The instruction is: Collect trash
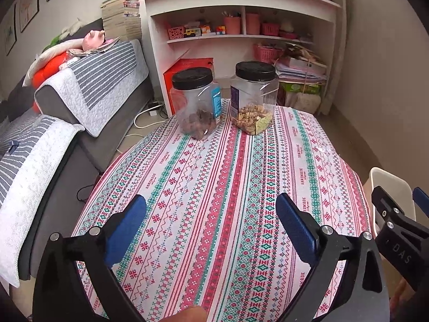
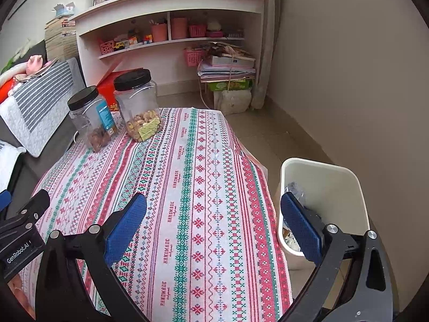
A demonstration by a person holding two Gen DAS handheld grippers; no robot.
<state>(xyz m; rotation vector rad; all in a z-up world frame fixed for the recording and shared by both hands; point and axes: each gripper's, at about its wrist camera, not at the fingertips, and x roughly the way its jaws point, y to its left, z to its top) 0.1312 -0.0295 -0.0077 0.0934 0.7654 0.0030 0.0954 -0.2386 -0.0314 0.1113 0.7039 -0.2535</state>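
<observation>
I have both grippers hovering low over the surface (image 1: 214,187), which is covered with a patterned cloth in pink, red and green stripes. In the left wrist view the left gripper (image 1: 211,225) fills the bottom of the frame with its blue-padded fingers (image 1: 126,230) spread wide and nothing but bare cloth between them. In the right wrist view the right gripper (image 2: 214,228) sits the same way at the bottom of the frame, fingers (image 2: 126,228) spread wide and holding nothing; its right-hand pad overlaps the white trash bin (image 2: 356,187), which stands on the floor just beside the surface's edge at the lower right of that frame. Inside the bin I can see some crumpled clear plastic and scraps of paper, though I cannot make them out well. I see no loose trash on the cloth itself. Toward the upper middle of the left view two clear jars with black lids stand side by side at the far end of the surface: the left jar (image 1: 195,102) holds dark brown pieces, the right jar (image 1: 254,96) holds pale nuts. A white shelf unit (image 1: 241,8) stands behind them, and a grey sofa (image 1: 80,102) runs along the left.
</observation>
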